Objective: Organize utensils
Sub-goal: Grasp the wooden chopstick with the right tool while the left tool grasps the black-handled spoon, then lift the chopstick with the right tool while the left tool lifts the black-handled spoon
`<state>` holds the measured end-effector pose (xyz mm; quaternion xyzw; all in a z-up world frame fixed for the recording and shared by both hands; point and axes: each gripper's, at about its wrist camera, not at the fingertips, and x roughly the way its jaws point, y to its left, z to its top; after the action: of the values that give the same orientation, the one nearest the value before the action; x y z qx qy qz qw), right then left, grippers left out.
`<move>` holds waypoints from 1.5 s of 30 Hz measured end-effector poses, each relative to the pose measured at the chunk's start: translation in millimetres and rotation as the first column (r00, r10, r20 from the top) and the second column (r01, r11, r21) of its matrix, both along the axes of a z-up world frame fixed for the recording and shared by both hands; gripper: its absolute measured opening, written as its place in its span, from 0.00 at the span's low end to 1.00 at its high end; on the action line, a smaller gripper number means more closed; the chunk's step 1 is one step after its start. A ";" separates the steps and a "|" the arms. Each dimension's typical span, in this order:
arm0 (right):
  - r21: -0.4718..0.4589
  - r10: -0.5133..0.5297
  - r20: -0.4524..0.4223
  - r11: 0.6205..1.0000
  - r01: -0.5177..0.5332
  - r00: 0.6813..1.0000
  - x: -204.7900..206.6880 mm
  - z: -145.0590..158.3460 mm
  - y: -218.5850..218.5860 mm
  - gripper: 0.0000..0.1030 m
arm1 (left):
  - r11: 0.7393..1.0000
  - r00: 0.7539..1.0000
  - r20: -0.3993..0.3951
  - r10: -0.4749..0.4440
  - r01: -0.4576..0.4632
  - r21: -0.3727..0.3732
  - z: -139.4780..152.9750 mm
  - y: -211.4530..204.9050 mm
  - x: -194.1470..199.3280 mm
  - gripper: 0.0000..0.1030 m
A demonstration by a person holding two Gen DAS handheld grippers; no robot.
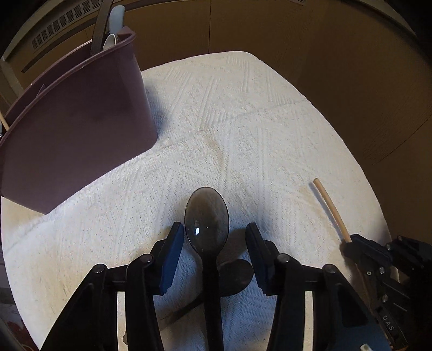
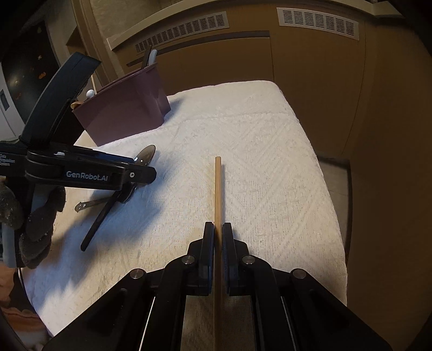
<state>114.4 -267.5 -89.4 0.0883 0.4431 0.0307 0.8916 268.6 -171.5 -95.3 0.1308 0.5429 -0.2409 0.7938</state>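
A dark translucent plastic spoon (image 1: 207, 224) lies on the white towel (image 1: 243, 135), its handle running back between the jaws of my left gripper (image 1: 213, 237), which is open around it without touching. A second dark spoon (image 1: 235, 278) lies under it. My right gripper (image 2: 218, 229) is shut on a wooden chopstick (image 2: 217, 189) that points forward over the towel; it also shows in the left wrist view (image 1: 330, 208). The maroon utensil holder (image 1: 75, 121) stands at the far left with utensils in it, and it shows in the right wrist view (image 2: 127, 102).
The towel (image 2: 270, 162) covers a small table whose edges drop off at right and far side. A wooden cabinet with vent grilles (image 2: 318, 19) stands behind. The left gripper's body (image 2: 81, 167) and a gloved hand are at the left of the right wrist view.
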 end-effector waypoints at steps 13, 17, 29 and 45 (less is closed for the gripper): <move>0.023 0.066 -0.033 0.998 -0.066 0.997 -2.4 9.8 27.0 0.06 | 0.997 0.997 0.051 0.060 -0.058 -0.051 29.9 54.1 -35.1 0.28; 0.069 0.120 -0.085 0.991 -0.114 0.989 3.3 4.7 51.5 0.06 | 0.996 0.995 0.068 0.079 -0.075 -0.057 39.6 90.5 -60.5 0.28; -0.017 0.216 -0.117 0.976 -0.219 0.969 12.0 12.9 114.9 0.06 | 0.971 0.972 0.089 0.216 -0.204 -0.127 44.6 190.5 -88.6 0.28; -0.113 0.216 -0.206 0.964 -0.242 0.954 58.7 -2.3 130.3 0.10 | 0.959 0.969 0.040 0.242 -0.233 -0.162 24.5 205.7 -86.8 0.29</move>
<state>173.1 -137.1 -91.7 -0.0226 0.5354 0.0950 0.8389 181.7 34.2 -70.9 0.0094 0.5104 -0.1816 0.8405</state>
